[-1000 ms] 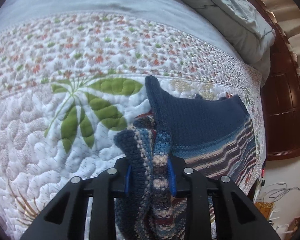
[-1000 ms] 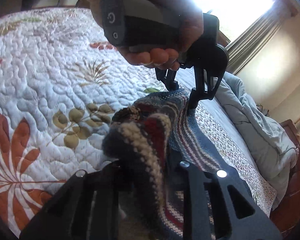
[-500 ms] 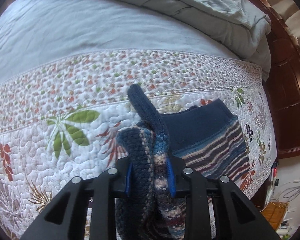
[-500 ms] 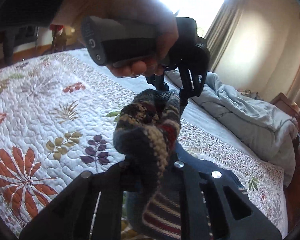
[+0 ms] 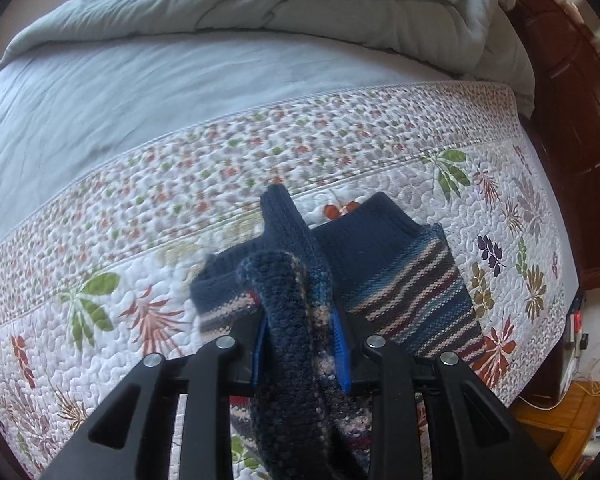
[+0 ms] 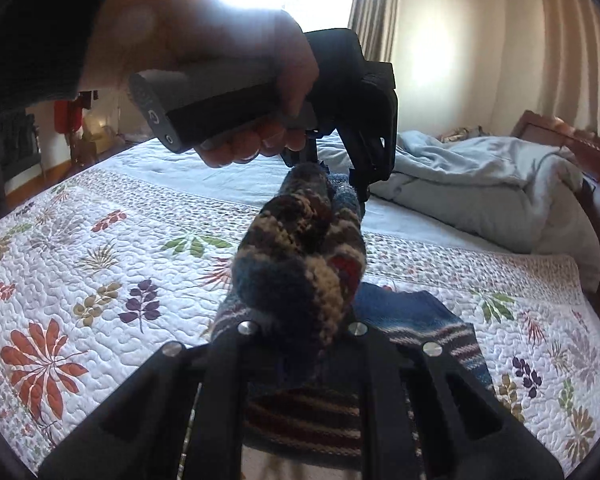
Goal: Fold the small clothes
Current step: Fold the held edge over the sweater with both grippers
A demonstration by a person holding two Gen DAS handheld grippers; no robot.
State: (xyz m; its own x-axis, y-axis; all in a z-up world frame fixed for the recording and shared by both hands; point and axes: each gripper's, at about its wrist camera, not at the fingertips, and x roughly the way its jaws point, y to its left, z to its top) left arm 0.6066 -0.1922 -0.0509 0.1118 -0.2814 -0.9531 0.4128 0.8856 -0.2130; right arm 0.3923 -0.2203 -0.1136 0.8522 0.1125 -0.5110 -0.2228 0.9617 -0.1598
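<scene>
Knitwear: one small striped sweater (image 5: pixel 412 280), navy at the top with blue, cream and maroon bands below, partly lifted off the floral quilt (image 5: pixel 140 320) on the bed. Its far part lies flat on the quilt, near the bed's right edge; the near edge is raised and bunched.

Left gripper (image 5: pixel 300 344): jaws closed on a thick roll of the sweater's knit, blue pads (image 5: pixel 340 344) pressing the fabric from both sides. A navy flap stands up just beyond the jaws, tilted slightly left.

Right gripper (image 6: pixel 300 328): jaws closed on another bunched fold of the same garment (the pads themselves are hidden by the wool, but the fabric sits pinched between the black fingers and rises above them in a lump). Striped cloth hangs down under this gripper too.

From the right wrist view, the left hand (image 6: pixel 220 48) is visible above the sweater, wrapped around the black handle of its tool, dark sleeve at the wrist. The left tool's fingers meet the top of the raised fold, so both grippers hold the same lifted edge, close together.

Background: pale grey-blue sheet (image 5: pixel 160 92) beyond the quilt's border, a rumpled comforter (image 5: pixel 340 0) at the head of the bed, dark wooden frame (image 5: pixel 580 120) at right, curtains (image 6: pixel 500 40) and a bright window in the right wrist view.
</scene>
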